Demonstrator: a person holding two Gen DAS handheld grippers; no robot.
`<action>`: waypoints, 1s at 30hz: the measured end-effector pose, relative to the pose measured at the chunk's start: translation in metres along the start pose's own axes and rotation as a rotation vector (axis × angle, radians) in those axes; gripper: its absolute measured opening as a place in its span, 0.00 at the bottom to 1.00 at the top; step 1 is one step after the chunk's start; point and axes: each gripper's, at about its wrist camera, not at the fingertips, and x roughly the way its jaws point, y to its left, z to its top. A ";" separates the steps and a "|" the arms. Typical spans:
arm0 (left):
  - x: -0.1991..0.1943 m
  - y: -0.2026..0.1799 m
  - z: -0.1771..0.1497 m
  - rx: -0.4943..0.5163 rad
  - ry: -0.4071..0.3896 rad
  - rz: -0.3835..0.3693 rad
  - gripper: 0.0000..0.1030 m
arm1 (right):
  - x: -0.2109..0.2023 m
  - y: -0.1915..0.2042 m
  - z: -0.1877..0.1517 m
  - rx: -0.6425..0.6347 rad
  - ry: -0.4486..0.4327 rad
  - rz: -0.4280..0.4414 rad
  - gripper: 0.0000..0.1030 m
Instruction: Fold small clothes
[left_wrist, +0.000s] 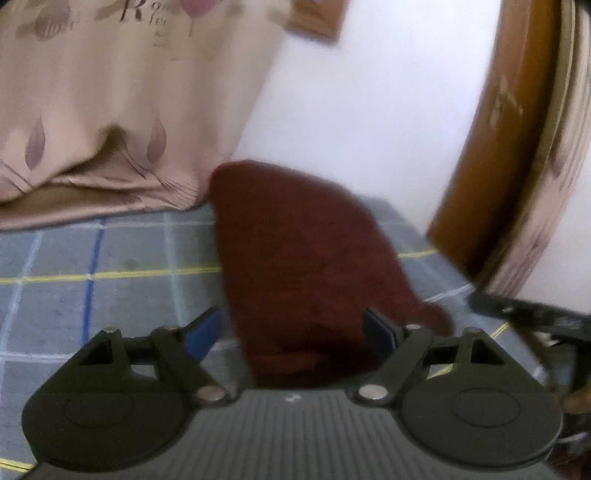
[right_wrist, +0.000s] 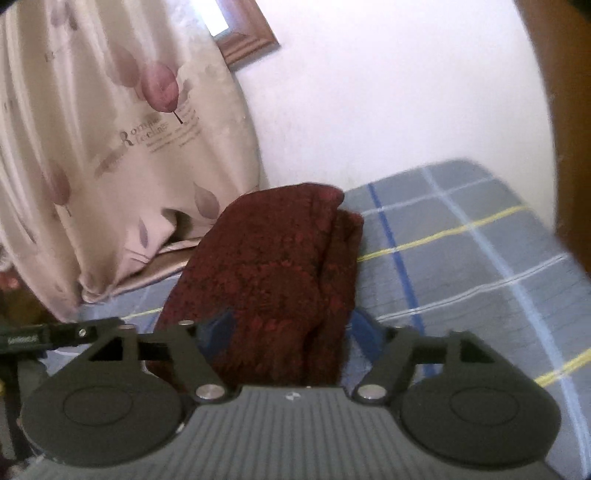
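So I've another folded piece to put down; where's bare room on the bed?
Free: plaid sheet right of the red garment, out to the bed's edge, and the patch left of it below the curtain. Crowded: the strip where the curtain hem meets the garment.

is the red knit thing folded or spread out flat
Folded. In the right wrist view the dark red knit garment lies on the plaid sheet as a narrow doubled-over bundle, one layer overlapping another along its right edge.

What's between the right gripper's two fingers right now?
The folded maroon garment lies between the open right gripper fingers, unpinched, in the right wrist view.
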 end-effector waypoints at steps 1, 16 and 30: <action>0.001 -0.003 0.000 0.014 0.004 0.020 0.81 | -0.004 0.006 -0.001 -0.012 -0.016 -0.013 0.88; 0.021 -0.008 0.012 0.102 0.030 0.187 0.88 | 0.007 0.015 0.003 -0.008 -0.048 -0.103 1.00; 0.060 0.011 0.027 0.101 0.006 0.216 1.00 | 0.057 -0.011 0.015 0.065 0.028 -0.104 1.00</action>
